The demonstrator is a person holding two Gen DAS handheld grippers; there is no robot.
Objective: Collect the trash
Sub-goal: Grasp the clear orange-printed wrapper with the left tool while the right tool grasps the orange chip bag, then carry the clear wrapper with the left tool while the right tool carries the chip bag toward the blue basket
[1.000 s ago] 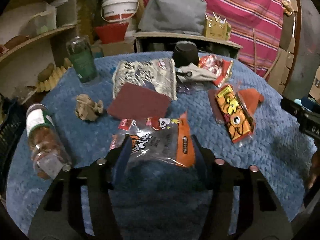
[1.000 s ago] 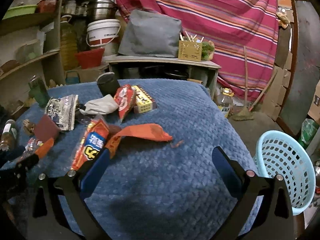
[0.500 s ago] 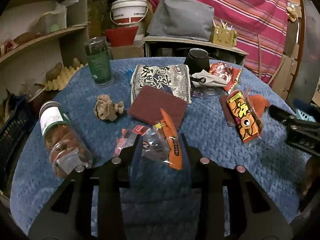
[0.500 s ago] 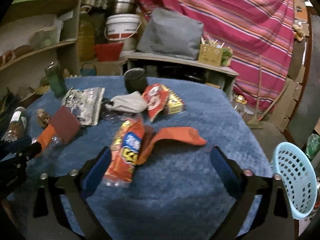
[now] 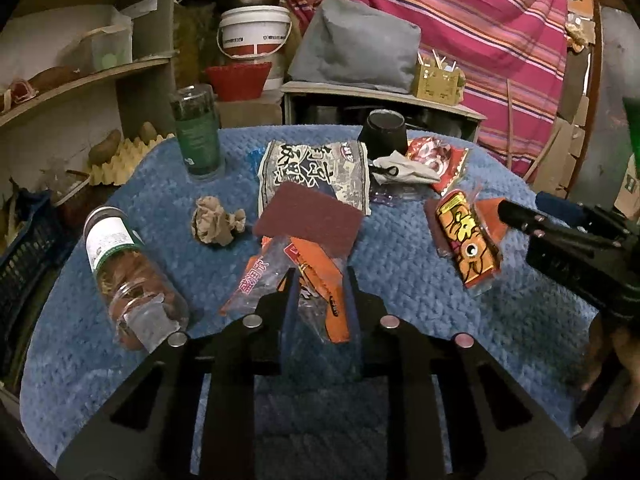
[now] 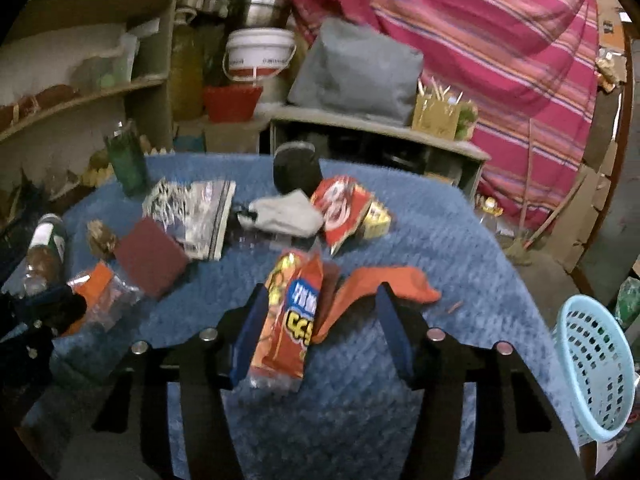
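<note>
Jaws first: the left gripper [image 5: 318, 294] pinches a clear-and-orange wrapper [image 5: 304, 280], crumpled and just off the blue tablecloth [image 5: 400, 272]. The right gripper [image 6: 320, 328] stands spread around one orange snack bag [image 6: 292, 316] — long axis pointing away, toward the far edge. Only the right view shows the pale blue basket [image 6: 596, 364] (one, off the table's right side).

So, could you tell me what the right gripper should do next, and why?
Probably close: the right gripper is open with the orange snack bag between its fingers, while the left gripper already pinches the clear wrapper.
</note>
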